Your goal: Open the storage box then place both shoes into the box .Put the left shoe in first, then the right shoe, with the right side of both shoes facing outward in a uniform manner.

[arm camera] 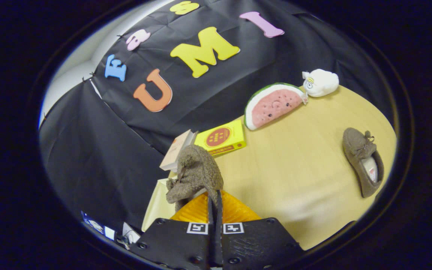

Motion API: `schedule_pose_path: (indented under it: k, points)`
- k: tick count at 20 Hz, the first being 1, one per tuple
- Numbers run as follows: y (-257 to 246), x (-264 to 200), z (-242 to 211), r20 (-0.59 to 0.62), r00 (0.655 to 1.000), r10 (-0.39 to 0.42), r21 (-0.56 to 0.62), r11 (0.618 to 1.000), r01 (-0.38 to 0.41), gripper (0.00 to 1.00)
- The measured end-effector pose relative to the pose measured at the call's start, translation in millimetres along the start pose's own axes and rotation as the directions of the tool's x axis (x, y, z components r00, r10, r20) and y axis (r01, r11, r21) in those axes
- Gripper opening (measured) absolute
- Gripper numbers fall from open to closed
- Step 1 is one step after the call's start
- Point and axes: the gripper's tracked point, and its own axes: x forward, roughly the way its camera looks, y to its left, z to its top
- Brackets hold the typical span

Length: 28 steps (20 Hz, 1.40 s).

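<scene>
Tan tabletop, jaws clamping shoe

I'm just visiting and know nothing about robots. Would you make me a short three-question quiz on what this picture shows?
1. True or false: the gripper holds a shoe.
2. How many brown shoes are in sight?
3. What lies closest to the watermelon cushion? A) white plush toy B) shoe on the table C) yellow box

Key:
1. True: the fingers are pressed together on the edge of the held shoe.
2. Two: one held, one lying on the table.
3. A, touching the cushion's end.
</scene>
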Motion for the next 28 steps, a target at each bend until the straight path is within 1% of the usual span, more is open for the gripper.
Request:
schedule_pose_path:
  k: [4,8,10,13,15,18,19,20,22,24,25,26,28]
  points:
    - [71.2,18.6,-12.1,-0.009,0.999,0.040,0.017,0.999,-0.039,0.00]
    - [114.9,52.8,-54.4,-0.051,0.997,0.053,0.059,0.997,-0.050,0.00]
    - [123.3,75.3,-81.1,-0.076,0.997,0.024,0.062,0.998,-0.020,0.00]
    - [132.4,102.2,-116.1,-0.115,0.993,-0.003,0.119,0.993,0.017,0.00]
    - [134.6,112.2,-132.4,-0.126,0.992,-0.028,0.134,0.990,0.045,0.00]
    - [123.4,119.3,-152.5,-0.139,0.985,-0.104,0.151,0.981,0.124,0.00]
    - [122.7,122.9,-156.9,-0.142,0.983,-0.118,0.147,0.979,0.139,0.00]
    - [123.1,124.9,-163.4,-0.153,0.980,-0.123,0.139,0.980,0.145,0.00]
    - [125.2,129.2,-168.5,-0.152,0.984,-0.096,0.180,0.976,0.123,0.01]
    - [130.7,131.7,-167.1,-0.147,0.987,-0.070,0.196,0.976,0.099,0.12]
    - [138.1,131.7,-166.1,-0.146,0.988,-0.050,0.185,0.980,0.077,0.23]
    - [142.2,129.5,-166.6,-0.150,0.988,-0.048,0.161,0.984,0.073,0.30]
    - [149.2,122.4,-165.5,-0.143,0.989,-0.031,0.122,0.991,0.049,0.50]
